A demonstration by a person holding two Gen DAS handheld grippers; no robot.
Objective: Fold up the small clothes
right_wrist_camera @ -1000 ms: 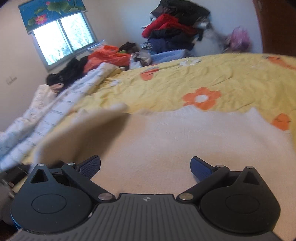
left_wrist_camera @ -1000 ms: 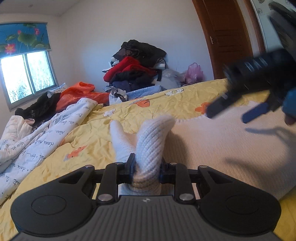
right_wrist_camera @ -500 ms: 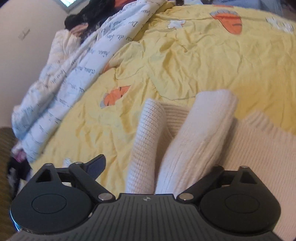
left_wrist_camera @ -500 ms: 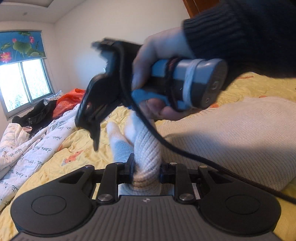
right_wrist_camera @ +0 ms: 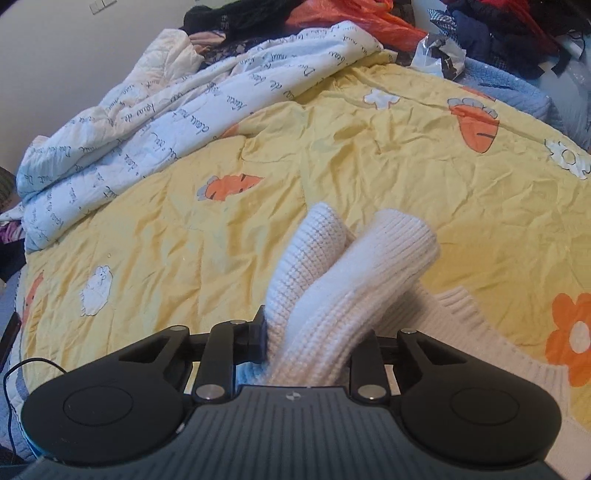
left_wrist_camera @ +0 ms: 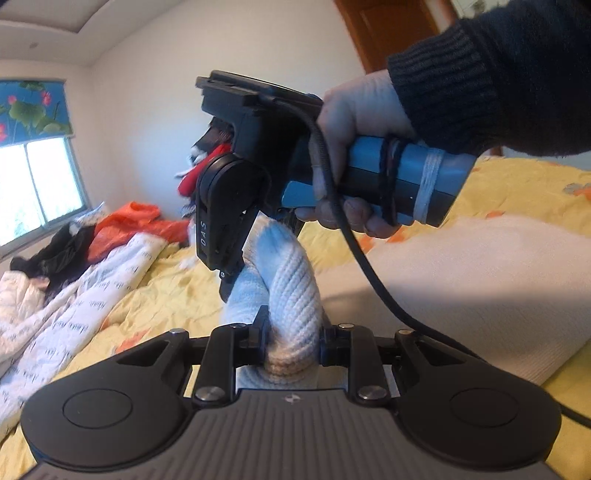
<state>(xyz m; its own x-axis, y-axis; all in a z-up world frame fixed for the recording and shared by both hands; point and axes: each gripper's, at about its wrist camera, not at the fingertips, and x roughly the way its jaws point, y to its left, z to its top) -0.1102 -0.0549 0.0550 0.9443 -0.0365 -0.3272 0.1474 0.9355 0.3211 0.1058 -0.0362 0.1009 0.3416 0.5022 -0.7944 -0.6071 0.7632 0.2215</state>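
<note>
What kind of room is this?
Most likely a bedroom: a bed under a yellow carrot-print quilt, a heap of clothes piled at its far side, and a window.

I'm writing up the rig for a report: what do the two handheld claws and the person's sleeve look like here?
The right claw is matte black, with white letters printed down its side, on a blue and grey handle wrapped with white cord and dark bands. A black cable runs from it. The sleeve is dark ribbed knit. The left claw has a ridged grey body, two round black discs and silver screws.
</note>
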